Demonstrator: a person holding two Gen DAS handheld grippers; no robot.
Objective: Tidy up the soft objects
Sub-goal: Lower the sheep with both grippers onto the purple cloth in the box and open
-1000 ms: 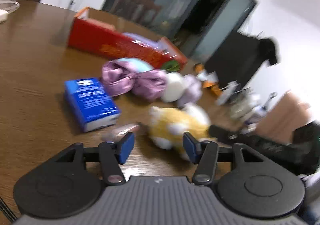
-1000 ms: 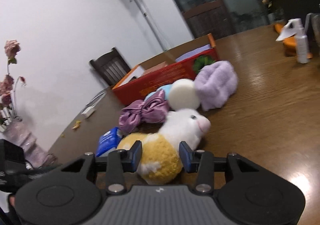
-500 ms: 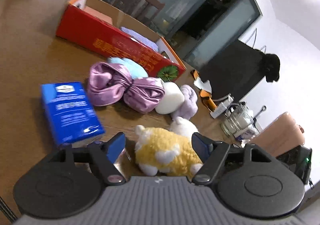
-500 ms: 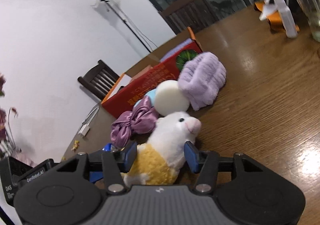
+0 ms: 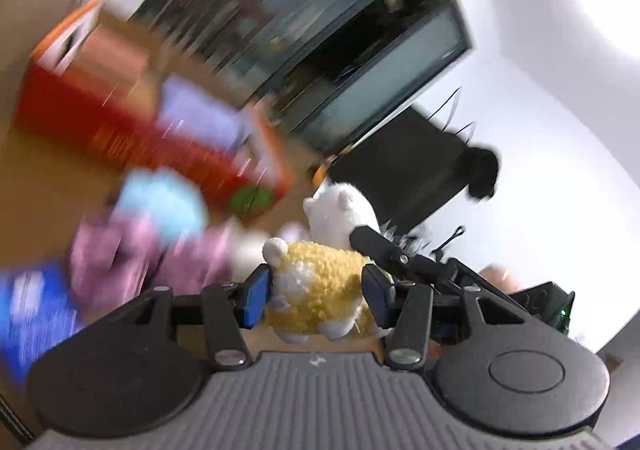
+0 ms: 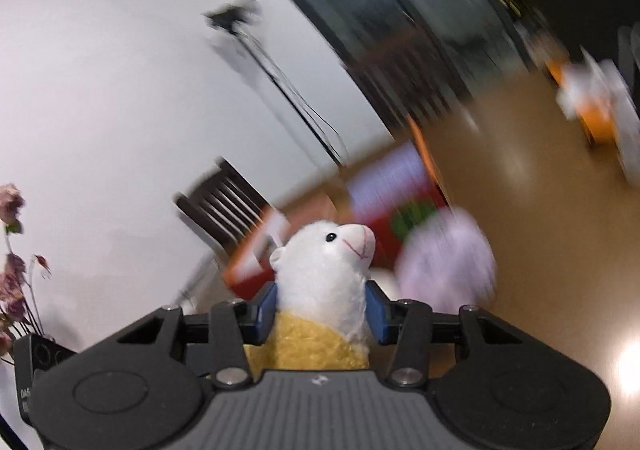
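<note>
A plush toy with a yellow woolly body [image 5: 320, 282] and a white head [image 6: 328, 270] is held off the table by both grippers. My left gripper [image 5: 318, 292] is shut on its yellow body. My right gripper [image 6: 322, 308] is shut on its white neck. The open red cardboard box [image 5: 120, 126] lies behind on the wooden table and also shows in the right wrist view [image 6: 372, 210]. A pink satin scrunchie [image 5: 120, 254], a light blue soft item [image 5: 164, 202] and a lilac fluffy item [image 6: 448, 262] lie in front of the box. The background is motion-blurred.
A blue packet [image 5: 28, 310] lies at the left on the table. An orange item with a spray bottle [image 6: 592, 98] stands at the far right. A dark wooden chair [image 6: 228, 198] stands behind the box. A lamp stand [image 6: 272, 62] is by the wall.
Both grippers have closed on the plush toy and lifted it off the table. Both views have swung and tilted, so the box and soft items now sit lower and blurred.
</note>
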